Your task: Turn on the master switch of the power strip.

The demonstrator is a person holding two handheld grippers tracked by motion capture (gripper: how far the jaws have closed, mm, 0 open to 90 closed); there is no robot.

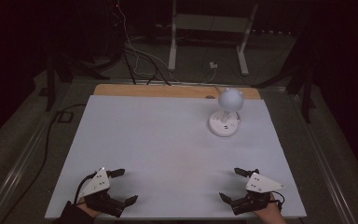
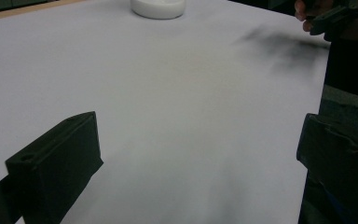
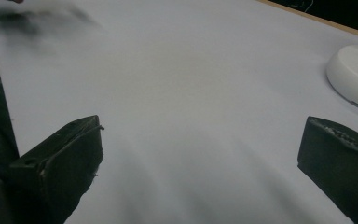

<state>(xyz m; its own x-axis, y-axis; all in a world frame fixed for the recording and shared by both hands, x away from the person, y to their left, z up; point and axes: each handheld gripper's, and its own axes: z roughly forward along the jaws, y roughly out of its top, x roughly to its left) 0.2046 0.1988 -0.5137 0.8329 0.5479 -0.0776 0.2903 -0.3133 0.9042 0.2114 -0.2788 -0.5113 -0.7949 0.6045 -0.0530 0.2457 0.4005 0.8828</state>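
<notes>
both grippers rest at the near edge of the white table (image 1: 168,140), left gripper (image 1: 120,187) and right gripper (image 1: 235,184) gaping wide, empty. the white lamp (image 1: 226,114) stands far right, well apart.

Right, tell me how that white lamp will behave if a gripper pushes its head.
The lamp may tip: its round head sits high on a thin stem. Its wide, flat base probably resists that somewhat. On the smooth sheet it could slide instead.
</notes>
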